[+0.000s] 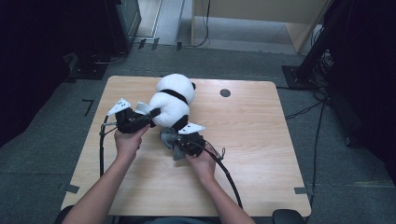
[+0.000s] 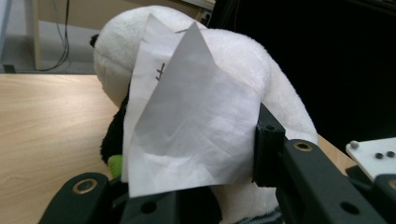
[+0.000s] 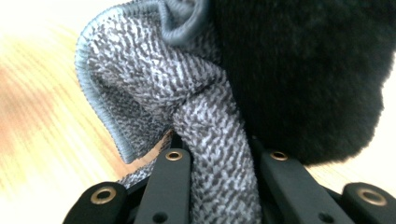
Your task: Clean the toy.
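Dressing step: plush panda [image 1: 173, 100] lies on the worktop [image 1: 252, 140]; left tool [image 1: 140, 117] clamped on its paper tag [image 2: 187, 121], right tool [image 1: 173, 140] clamped on grey knit garment [image 3: 187, 93]. Next, probably 1 pull over the black foot [image 3: 303, 70].

Black grippers — brass-ringed screw holes, grey plates, trailing black cables.

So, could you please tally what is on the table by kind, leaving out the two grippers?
Plush panda toy: 1
White paper tag on the panda: 1
Grey knitted sock: 1
Total: 3
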A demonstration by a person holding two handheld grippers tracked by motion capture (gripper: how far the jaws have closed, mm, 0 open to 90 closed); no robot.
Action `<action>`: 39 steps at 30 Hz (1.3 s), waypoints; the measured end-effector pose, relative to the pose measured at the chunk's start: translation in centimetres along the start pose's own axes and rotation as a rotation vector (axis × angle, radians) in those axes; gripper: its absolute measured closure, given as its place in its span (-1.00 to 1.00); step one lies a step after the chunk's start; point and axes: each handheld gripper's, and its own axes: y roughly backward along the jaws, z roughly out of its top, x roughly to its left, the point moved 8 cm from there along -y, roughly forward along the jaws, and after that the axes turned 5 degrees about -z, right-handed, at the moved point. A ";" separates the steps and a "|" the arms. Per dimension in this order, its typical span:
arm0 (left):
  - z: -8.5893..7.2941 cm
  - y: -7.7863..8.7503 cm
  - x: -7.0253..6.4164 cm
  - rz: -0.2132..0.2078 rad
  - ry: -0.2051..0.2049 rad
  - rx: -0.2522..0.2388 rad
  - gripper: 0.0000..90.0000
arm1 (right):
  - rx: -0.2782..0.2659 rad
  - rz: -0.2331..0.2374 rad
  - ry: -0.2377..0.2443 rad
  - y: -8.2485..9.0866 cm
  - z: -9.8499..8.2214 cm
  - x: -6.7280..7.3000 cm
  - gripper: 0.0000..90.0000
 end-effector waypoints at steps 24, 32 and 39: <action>0.9 2.5 4.8 0.113 0.027 -0.020 0.52 | 0.036 -0.103 -0.118 4.6 -1.9 -10.3 0.76; -0.6 1.3 7.6 0.170 0.025 0.067 0.51 | 0.009 -0.137 -0.210 6.2 -2.5 -15.0 0.75; -0.9 1.2 8.5 0.166 0.024 0.085 0.47 | 0.030 -0.181 -0.233 6.8 -2.9 -18.4 0.75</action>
